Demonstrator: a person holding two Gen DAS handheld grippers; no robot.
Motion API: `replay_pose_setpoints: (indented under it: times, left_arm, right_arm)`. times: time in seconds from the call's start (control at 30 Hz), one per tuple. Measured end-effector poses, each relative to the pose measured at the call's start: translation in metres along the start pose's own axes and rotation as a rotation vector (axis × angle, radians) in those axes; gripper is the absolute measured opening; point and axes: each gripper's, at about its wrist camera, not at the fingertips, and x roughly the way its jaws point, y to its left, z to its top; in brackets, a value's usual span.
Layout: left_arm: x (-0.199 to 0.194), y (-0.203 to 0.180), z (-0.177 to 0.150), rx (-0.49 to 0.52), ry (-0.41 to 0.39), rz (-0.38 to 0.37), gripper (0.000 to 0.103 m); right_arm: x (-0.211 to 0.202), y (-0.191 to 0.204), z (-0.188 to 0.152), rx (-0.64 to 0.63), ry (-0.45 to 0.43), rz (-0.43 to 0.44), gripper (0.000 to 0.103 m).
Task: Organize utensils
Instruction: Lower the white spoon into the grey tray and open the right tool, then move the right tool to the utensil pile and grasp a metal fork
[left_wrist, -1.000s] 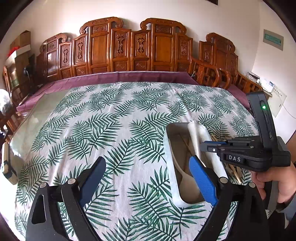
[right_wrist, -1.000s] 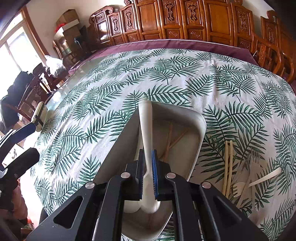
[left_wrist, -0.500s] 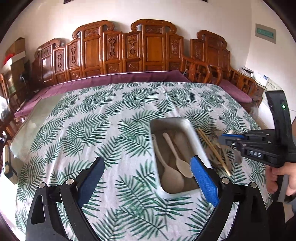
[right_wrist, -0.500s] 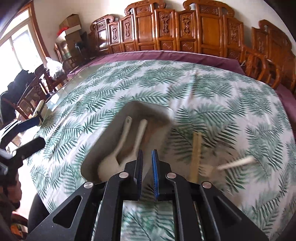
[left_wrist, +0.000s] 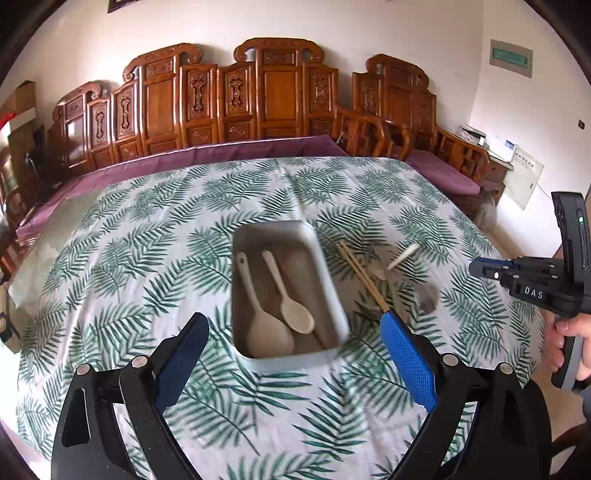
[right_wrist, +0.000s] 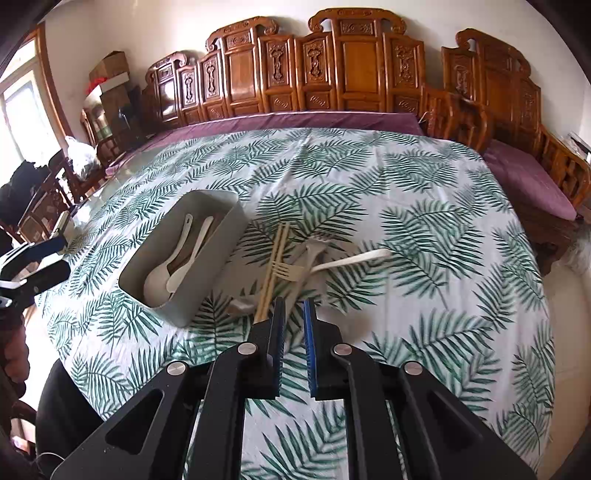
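Two pale spoons (right_wrist: 173, 266) lie in the grey tray (right_wrist: 207, 280); loose pieces remain on the leaf-print cloth (right_wrist: 406, 206) just beside the tray's right wall. Chopsticks (right_wrist: 273, 266), a pale fork (right_wrist: 282, 271), a second fork (right_wrist: 314, 254) and a white-handled utensil (right_wrist: 351, 260) overlap in one heap.

Right wrist view: heap sits at 12 o'clock from the right gripper (right_wrist: 293, 347), close ahead. Chopsticks' long axis runs 12-to-6, near end almost at the fingertips. Right gripper is nearer by my reading, so likely takes the next pick.

Right gripper: jaws narrowed to a thin slot, nothing between them, held low over the cloth and aimed forward.

Left gripper (left_wrist: 295, 365): jaws spread wide, empty, hovering with the tray at its 12 o'clock.
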Motion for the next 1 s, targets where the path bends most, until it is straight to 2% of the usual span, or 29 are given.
replay_pose_setpoints:
  times: [0.1, 0.4, 0.6, 0.8, 1.0]
  left_arm:
    - [-0.004, -0.014, -0.005, 0.019, -0.005, -0.011, 0.090]
    - [-0.021, -0.041, -0.017, 0.059, -0.023, -0.037, 0.090]
    - [-0.027, -0.051, -0.020, 0.072, -0.021, -0.044, 0.090]
    - [-0.018, -0.058, -0.020, 0.090, -0.014, -0.053, 0.090]
    - [0.008, -0.067, -0.015, 0.112, -0.002, -0.068, 0.090]
  right_arm:
    - [-0.010, -0.002, -0.010, 0.009, -0.012, -0.002, 0.021]
    - [-0.036, 0.011, -0.034, 0.000, -0.023, -0.006, 0.021]
    - [-0.043, 0.009, -0.038, 0.003, -0.016, 0.001, 0.021]
    - [-0.023, 0.009, -0.033, -0.014, 0.003, 0.005, 0.021]
    - [0.026, 0.012, -0.025, -0.058, 0.057, 0.011, 0.021]
